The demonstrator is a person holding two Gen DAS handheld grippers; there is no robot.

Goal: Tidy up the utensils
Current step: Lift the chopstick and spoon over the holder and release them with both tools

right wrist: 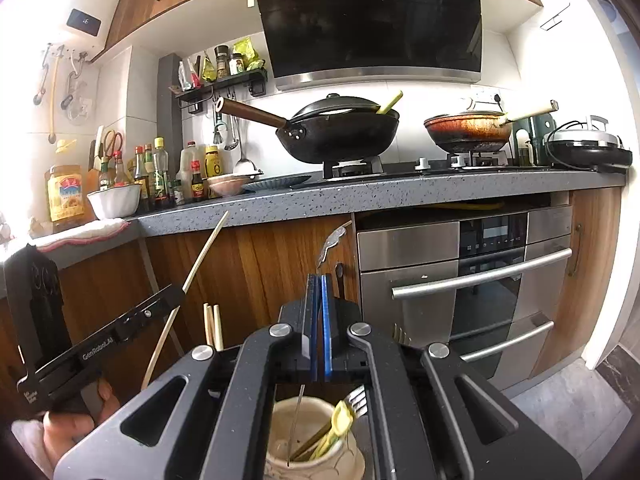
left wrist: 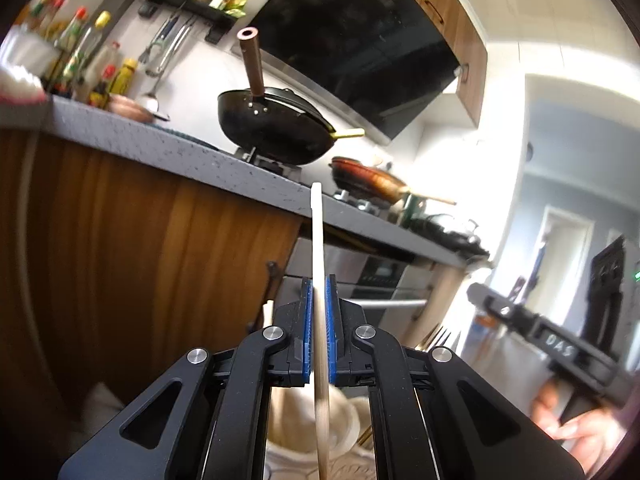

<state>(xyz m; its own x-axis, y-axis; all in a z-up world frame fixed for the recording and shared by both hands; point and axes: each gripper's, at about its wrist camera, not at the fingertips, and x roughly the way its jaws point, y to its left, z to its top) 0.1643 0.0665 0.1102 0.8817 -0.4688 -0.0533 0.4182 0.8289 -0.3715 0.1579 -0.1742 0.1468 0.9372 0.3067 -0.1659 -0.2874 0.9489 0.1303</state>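
My left gripper [left wrist: 319,292] is shut on a thin pale wooden stick [left wrist: 318,240] that points up past the counter edge; its lower end runs down toward a cream ceramic holder [left wrist: 340,420] below the fingers. From the right wrist view the left gripper [right wrist: 178,294] holds the same curved stick [right wrist: 204,252]. My right gripper [right wrist: 319,292] is shut on a slim metal utensil with an ornate handle [right wrist: 332,240]; its thin shaft hangs into the cream holder [right wrist: 280,452], which holds a fork [right wrist: 358,396] and a yellow-green utensil [right wrist: 340,420].
A grey stone counter [right wrist: 360,196] carries a black wok [right wrist: 340,128], a rusty pan [right wrist: 468,128], sauce bottles [right wrist: 160,172] and a white bowl [right wrist: 114,200]. A steel oven [right wrist: 464,288] sits below. Two wooden sticks [right wrist: 213,326] stand left of the right gripper.
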